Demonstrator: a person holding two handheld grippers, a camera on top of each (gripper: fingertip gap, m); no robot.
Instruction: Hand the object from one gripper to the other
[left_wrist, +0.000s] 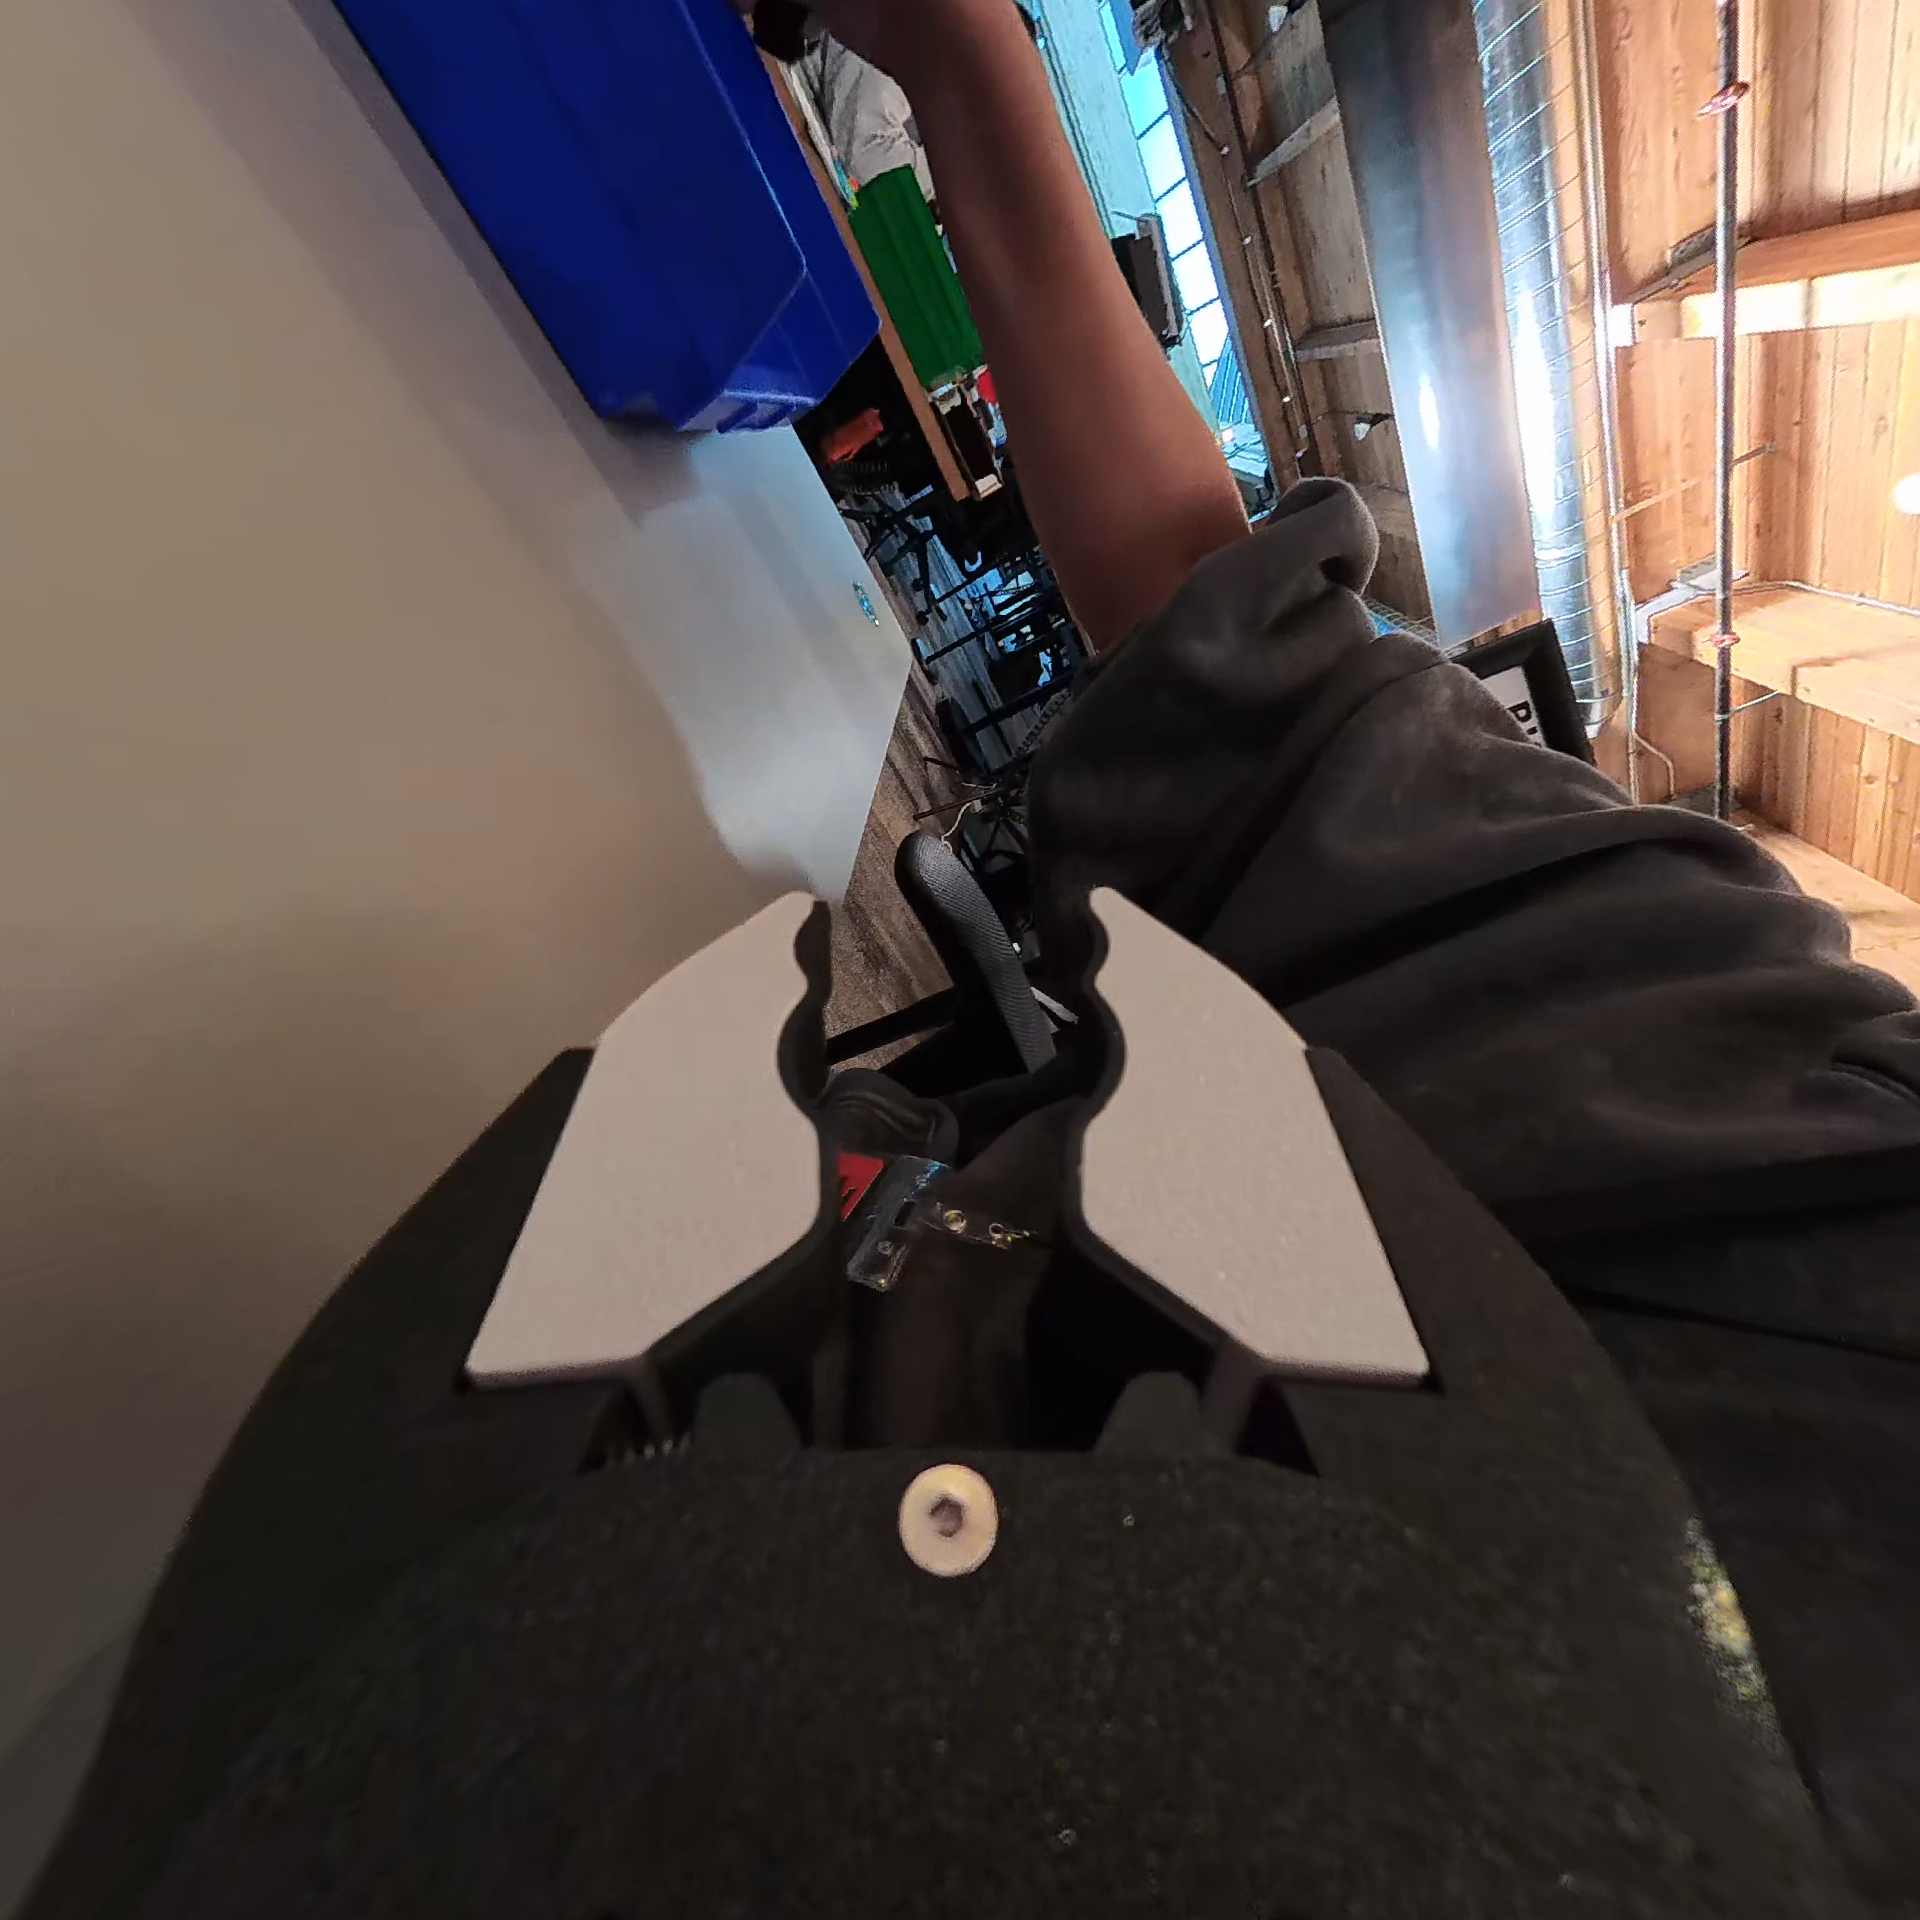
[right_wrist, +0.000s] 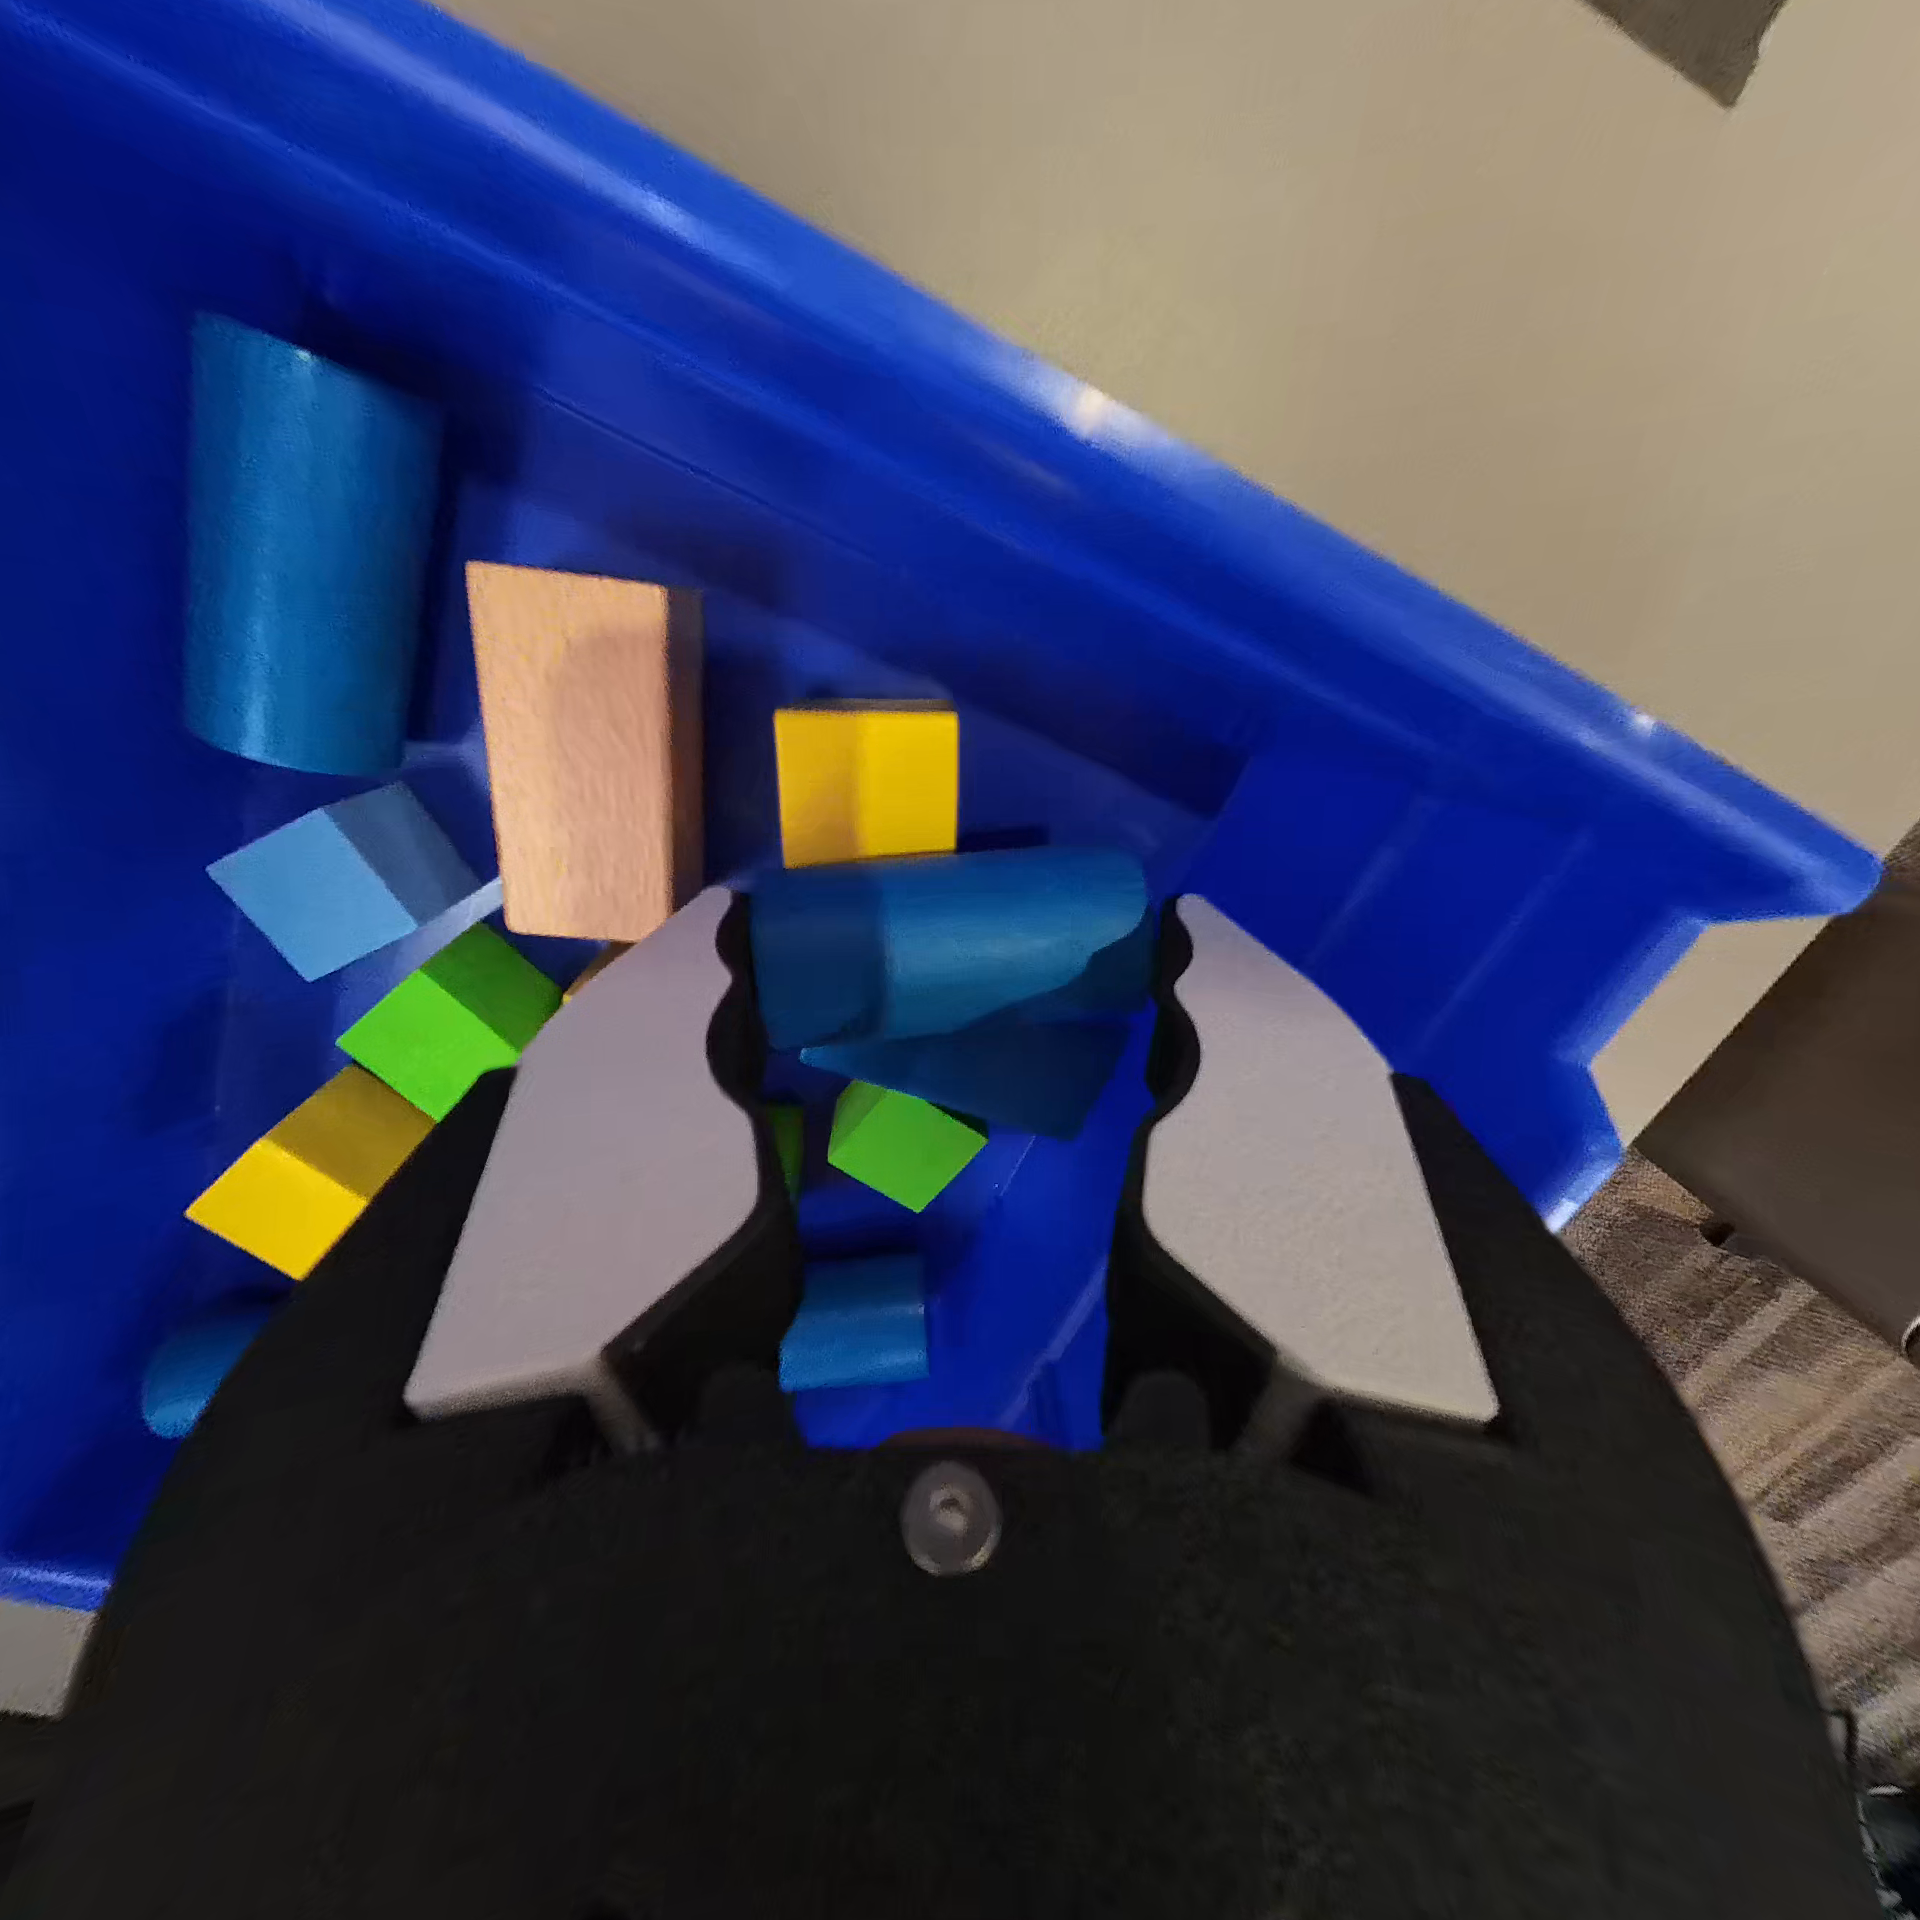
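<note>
In the right wrist view my right gripper is over a blue bin, and its two fingers press on the ends of a blue rounded block. The block lies crosswise between the fingertips, above the other blocks. In the left wrist view my left gripper is open and empty, tilted sideways, and points at a person's dark sleeve. The blue bin shows at the top left of that view on a pale table. The right gripper itself is hidden there.
The bin holds several loose blocks: a wooden block, a yellow block, a blue cylinder, a light blue cube and green cubes. A bare forearm reaches towards the bin. A chair armrest lies beyond the table edge.
</note>
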